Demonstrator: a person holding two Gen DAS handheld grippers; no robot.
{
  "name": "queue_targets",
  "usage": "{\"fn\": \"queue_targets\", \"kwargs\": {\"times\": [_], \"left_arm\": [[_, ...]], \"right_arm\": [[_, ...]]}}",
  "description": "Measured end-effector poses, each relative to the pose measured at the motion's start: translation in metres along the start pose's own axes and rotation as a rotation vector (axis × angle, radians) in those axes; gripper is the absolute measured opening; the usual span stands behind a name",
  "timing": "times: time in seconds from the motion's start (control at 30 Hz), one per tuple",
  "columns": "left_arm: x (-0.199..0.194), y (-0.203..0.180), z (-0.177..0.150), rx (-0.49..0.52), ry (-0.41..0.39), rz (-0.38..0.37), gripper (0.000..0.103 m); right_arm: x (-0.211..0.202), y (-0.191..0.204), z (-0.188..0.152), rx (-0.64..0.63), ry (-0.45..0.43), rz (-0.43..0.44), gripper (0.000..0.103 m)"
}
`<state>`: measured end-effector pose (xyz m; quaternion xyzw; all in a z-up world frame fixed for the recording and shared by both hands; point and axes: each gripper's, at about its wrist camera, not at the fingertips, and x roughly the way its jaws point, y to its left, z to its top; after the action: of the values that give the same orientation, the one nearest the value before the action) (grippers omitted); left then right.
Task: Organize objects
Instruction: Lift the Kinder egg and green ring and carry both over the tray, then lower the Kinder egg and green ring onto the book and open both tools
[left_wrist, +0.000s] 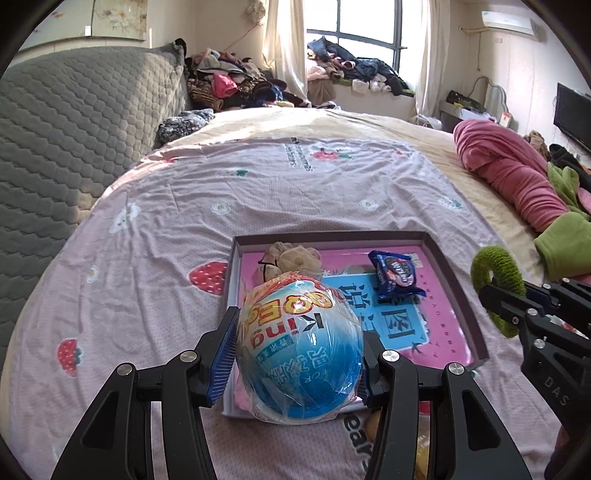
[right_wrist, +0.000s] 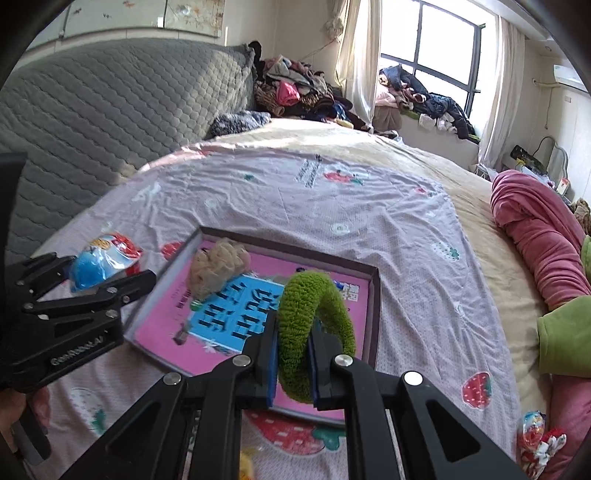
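My left gripper (left_wrist: 297, 354) is shut on a blue and white toy egg (left_wrist: 299, 347) in clear wrap, held above the near left corner of a shallow box (left_wrist: 458, 280) with a pink and blue sheet inside. A beige scrunchie (left_wrist: 291, 258) and a dark blue snack packet (left_wrist: 397, 275) lie in the box. My right gripper (right_wrist: 291, 358) is shut on a green fuzzy scrunchie (right_wrist: 314, 332), hanging over the box's near edge (right_wrist: 373, 314). The left gripper (right_wrist: 85, 288) with the egg (right_wrist: 96, 266) shows at the left in the right wrist view.
The box lies on a pink strawberry-print sheet (left_wrist: 184, 221) spread over the bed. A grey quilted headboard (left_wrist: 74, 129) stands at the left. A rolled red blanket (left_wrist: 517, 177) and green cloth (left_wrist: 561, 240) lie at the right. Small wrapped toys (right_wrist: 535, 439) sit near the bed's right front.
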<state>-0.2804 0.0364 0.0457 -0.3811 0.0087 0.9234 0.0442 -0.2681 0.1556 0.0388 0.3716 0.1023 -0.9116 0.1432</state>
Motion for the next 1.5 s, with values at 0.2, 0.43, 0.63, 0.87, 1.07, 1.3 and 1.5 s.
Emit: {"fn": "queue_targets", "kwargs": {"times": [0.2, 0.43, 0.63, 0.87, 1.07, 1.3, 1.5], "left_arm": [[0.033, 0.0, -0.005, 0.007, 0.02, 0.002, 0.055], [0.059, -0.004, -0.013, 0.022, 0.039, 0.007, 0.055], [0.077, -0.004, -0.02, 0.024, 0.067, 0.009, 0.054], [0.091, -0.01, -0.028, 0.048, 0.096, 0.005, 0.055], [0.101, -0.011, -0.033, 0.06, 0.116, 0.018, 0.055], [0.112, -0.009, -0.038, 0.06, 0.158, 0.026, 0.056], [0.114, -0.009, -0.039, 0.06, 0.168, 0.03, 0.056]], "right_arm": [[0.04, -0.007, -0.008, 0.0, 0.046, -0.018, 0.013], [0.072, -0.008, -0.012, -0.018, 0.08, -0.035, 0.013], [0.097, -0.001, -0.019, -0.045, 0.135, -0.036, 0.013], [0.118, 0.006, -0.024, -0.057, 0.178, -0.002, 0.013], [0.131, 0.011, -0.028, -0.061, 0.212, 0.01, 0.013], [0.133, 0.009, -0.028, -0.044, 0.206, 0.016, 0.013], [0.133, 0.009, -0.027, -0.027, 0.207, 0.026, 0.018]]}}
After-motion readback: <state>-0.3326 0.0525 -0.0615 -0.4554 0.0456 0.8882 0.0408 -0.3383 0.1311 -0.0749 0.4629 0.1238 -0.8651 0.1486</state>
